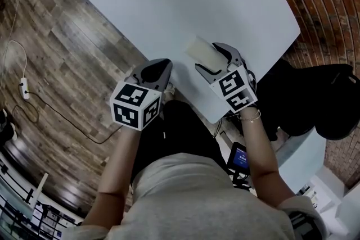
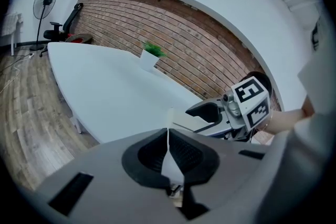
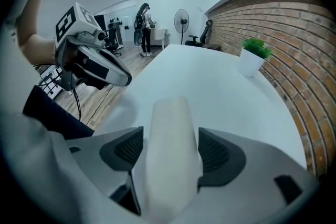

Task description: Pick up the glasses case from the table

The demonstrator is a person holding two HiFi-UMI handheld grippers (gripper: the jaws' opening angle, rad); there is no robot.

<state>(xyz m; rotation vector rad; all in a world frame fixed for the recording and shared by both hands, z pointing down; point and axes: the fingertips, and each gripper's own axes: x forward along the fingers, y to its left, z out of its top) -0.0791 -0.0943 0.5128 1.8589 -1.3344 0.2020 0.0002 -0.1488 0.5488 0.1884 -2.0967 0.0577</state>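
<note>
A bright room has a brick wall (image 3: pixel 252 18) along one side and a wooden floor (image 1: pixel 73 36). A long white bench (image 1: pixel 169 3) takes up most of the head view, and its surface is bare except at the near end and the far end. A dark chair (image 1: pixel 320 104) stands by the bench's right corner. The person stands at the near edge with both forearms stretched forward.

The left tool (image 1: pixel 162 69) sits at the bench's near edge, tilted down. In its own view its jaws (image 2: pixel 168 136) are closed together and hold nothing.

The right tool (image 1: pixel 211 58) is further in over the bench and points steeply down. In its own view its jaws (image 3: pixel 170 139) stand wide apart, one on each side of the case (image 3: pixel 170 128). The pads are close beside the case's long sides but have not closed on it.

The case (image 1: pixel 201 50) is pale and rounded. It lies on the bench near the near edge, lengthwise along the right tool, with its far end sticking out past the jaw tips. From the left tool's view, the right tool (image 2: pixel 210 113) is seen just beside it, low over the bench.

A fan (image 3: pixel 181 16) stands past the bench's far end. A small green plant (image 3: pixel 253 57) in a white pot sits on the bench by the wall. A cable (image 1: pixel 56 115) trails over the floor. A thin bracelet (image 1: pixel 250 116) circles the right wrist.
</note>
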